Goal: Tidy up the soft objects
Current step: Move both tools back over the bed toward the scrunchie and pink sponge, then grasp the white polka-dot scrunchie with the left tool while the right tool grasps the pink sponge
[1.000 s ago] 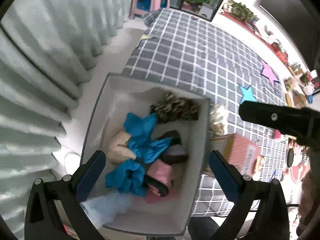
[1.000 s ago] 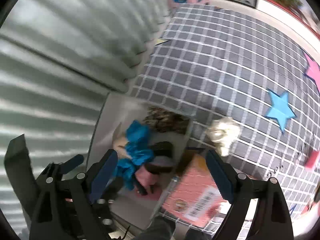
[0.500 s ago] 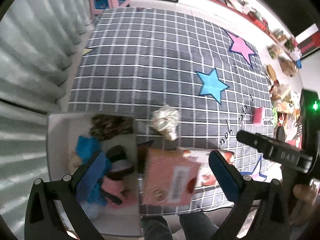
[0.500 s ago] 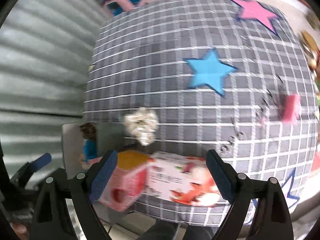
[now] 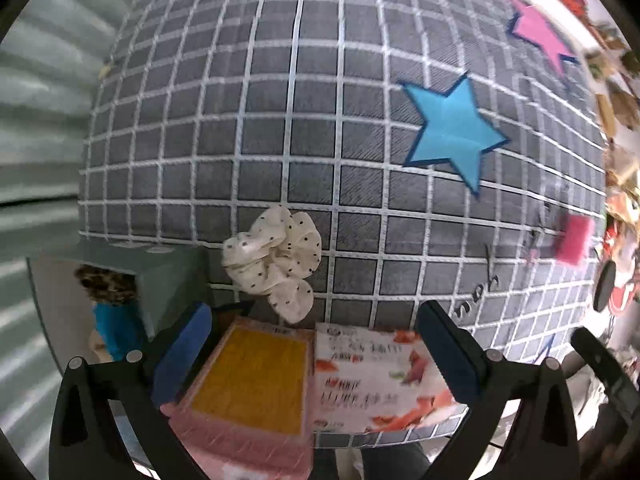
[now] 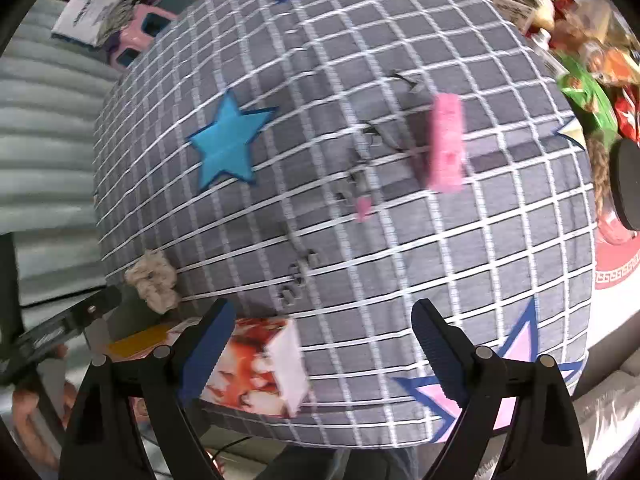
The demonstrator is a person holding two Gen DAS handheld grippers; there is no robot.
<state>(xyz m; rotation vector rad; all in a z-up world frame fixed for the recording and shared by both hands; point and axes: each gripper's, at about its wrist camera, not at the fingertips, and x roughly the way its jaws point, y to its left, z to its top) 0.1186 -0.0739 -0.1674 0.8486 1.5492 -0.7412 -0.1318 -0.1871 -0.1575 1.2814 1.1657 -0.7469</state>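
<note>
A cream dotted scrunchie [image 5: 276, 260] lies on the grey checked bed cover [image 5: 280, 120], just ahead of my left gripper [image 5: 316, 344], which is open and empty. The scrunchie shows at the left in the right wrist view [image 6: 154, 280]. A pink soft block [image 6: 446, 144] lies farther right on the cover, also in the left wrist view [image 5: 576, 236]. My right gripper [image 6: 320, 340] is open and empty, above the cover's near edge. A grey box [image 5: 168, 276] at the left holds a leopard-print piece [image 5: 108, 284] and a blue cloth [image 5: 116, 324].
A pink and yellow packet [image 5: 256, 384] and a white and red packet [image 5: 368, 384] lie at the cover's near edge. Blue [image 5: 452, 128] and pink [image 5: 540, 36] star patches mark the cover. Snack bags [image 6: 592, 80] crowd the right side. Pale curtains [image 5: 36, 120] hang at left.
Both grippers have swung right, from over the box of soft things to over the bed cover. The scrunchie now lies ahead of the left gripper; the pink block has come into the right view.
</note>
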